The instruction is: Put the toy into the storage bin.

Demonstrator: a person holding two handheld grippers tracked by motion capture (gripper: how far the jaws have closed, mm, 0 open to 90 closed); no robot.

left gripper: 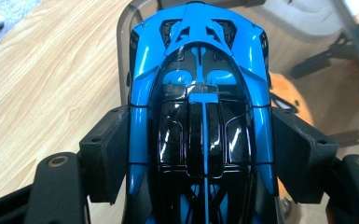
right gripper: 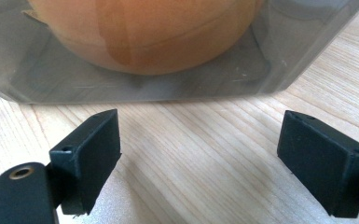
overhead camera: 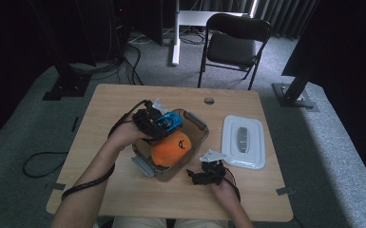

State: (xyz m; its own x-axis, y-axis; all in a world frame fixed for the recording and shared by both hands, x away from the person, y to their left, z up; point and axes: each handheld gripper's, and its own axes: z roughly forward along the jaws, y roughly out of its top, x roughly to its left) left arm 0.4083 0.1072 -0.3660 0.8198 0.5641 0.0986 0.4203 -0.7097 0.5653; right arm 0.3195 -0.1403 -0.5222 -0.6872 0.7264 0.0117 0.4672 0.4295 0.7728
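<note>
From the high view, the left gripper (overhead camera: 158,124) holds a glossy blue and black toy car (overhead camera: 169,120) over the far-left corner of the clear plastic storage box (overhead camera: 196,122), which sits mid-surface on the pale wooden surface (overhead camera: 109,109). A round orange plush toy (overhead camera: 171,148) already lies inside the box, toward its near side. The right gripper (overhead camera: 208,172) rests on the surface just beside the box's near-right corner. A white rectangular lid (overhead camera: 243,141) lies flat to the right of the box, apart from it.

In the left gripper view, the fingers (left gripper: 106,154) clamp the car (left gripper: 200,112) by its two flanks, so its long axis runs straight out along the gripper, nose pointing over the box rim (left gripper: 123,70). Judging from this, the free space in the box lies ahead and below the car, on the side away from the plush, and the left hand is the one placed to lower it.

In the right gripper view, the jaws stand wide apart with nothing between them, facing the box wall (right gripper: 51,84), with the plush (right gripper: 144,32) showing through it.
</note>
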